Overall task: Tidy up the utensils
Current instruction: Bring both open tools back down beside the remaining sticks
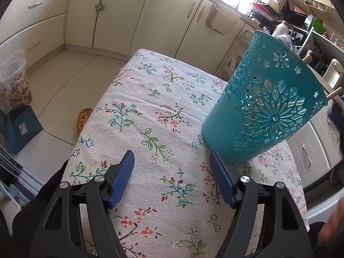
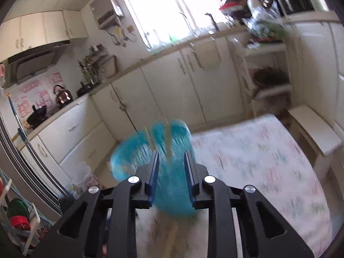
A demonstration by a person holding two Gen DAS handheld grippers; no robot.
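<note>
A teal cut-out utensil holder is tilted above the floral tablecloth, with wooden utensil handles sticking out of its top. My left gripper is open and empty, just left of the holder's base. In the right wrist view my right gripper is closed around the holder, which is blurred between the blue pads. Thin wooden utensils show inside it.
Cream kitchen cabinets stand beyond the table. A cluttered counter is at the far right. A blue box and bags sit on the floor at left. A white stool stands by the table's far corner.
</note>
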